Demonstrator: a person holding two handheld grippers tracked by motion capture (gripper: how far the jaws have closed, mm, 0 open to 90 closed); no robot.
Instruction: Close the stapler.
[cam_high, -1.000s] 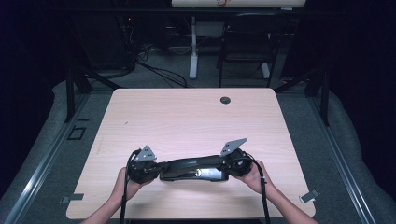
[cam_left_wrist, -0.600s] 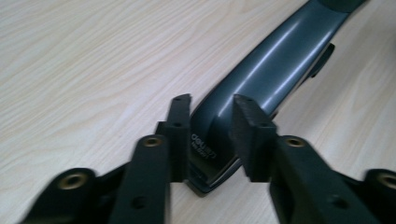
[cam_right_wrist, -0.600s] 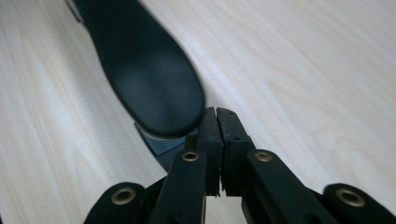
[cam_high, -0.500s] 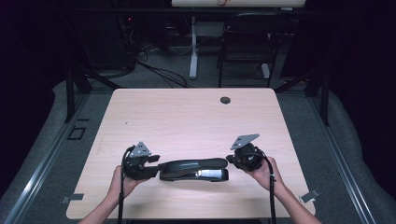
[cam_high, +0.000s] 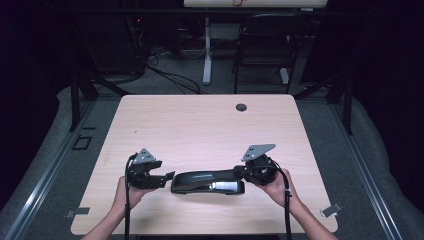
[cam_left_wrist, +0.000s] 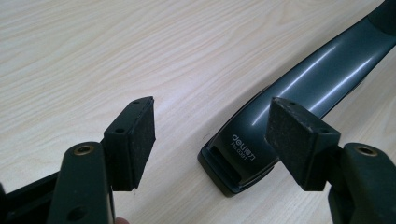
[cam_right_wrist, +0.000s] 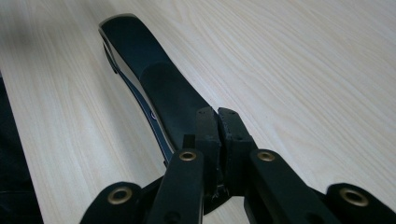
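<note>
From the high view, a long black stapler (cam_high: 207, 182) lies on the near part of the wooden table (cam_high: 210, 125), between the left gripper (cam_high: 167, 178) and the right gripper (cam_high: 240, 173); a round grommet (cam_high: 241, 107) sits far off. In the left gripper view, the jaws have just been opening and stand apart, the stapler's end (cam_left_wrist: 243, 158) beyond them, untouched. In the right gripper view, the pads (cam_right_wrist: 208, 126) are pressed together with nothing between them, above the stapler's handle (cam_right_wrist: 163, 93).
</note>
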